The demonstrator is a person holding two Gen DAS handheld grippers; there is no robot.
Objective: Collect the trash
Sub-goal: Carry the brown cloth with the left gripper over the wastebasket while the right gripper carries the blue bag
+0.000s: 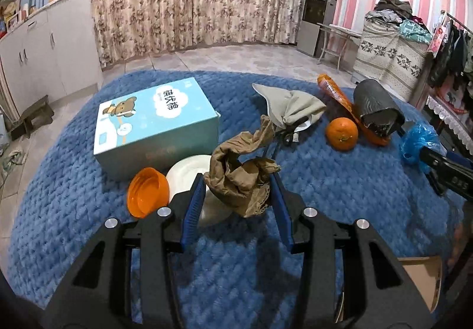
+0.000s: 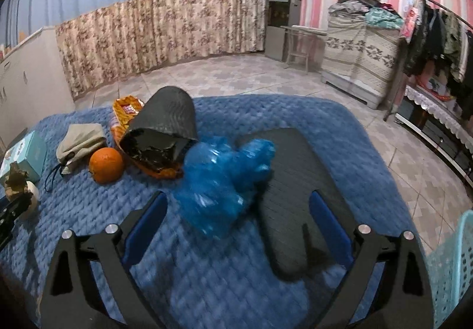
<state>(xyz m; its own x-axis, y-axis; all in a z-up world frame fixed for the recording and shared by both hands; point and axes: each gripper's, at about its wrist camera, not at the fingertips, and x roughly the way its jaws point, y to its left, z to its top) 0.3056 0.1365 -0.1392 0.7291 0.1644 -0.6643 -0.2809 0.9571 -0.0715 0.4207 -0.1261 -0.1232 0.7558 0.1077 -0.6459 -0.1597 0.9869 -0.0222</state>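
My left gripper is shut on a crumpled brown stocking, lifted a little above the blue knitted blanket. My right gripper is open, its blue pads on either side of a crumpled blue plastic bag that lies just ahead of it; the bag also shows in the left wrist view. An orange lid and a white dish lie behind the left fingers.
On the blanket: a light blue box, a beige drawstring pouch, an orange, an orange snack packet under a tipped black bin, and a black pad. A teal basket stands at the right. A cardboard box sits below.
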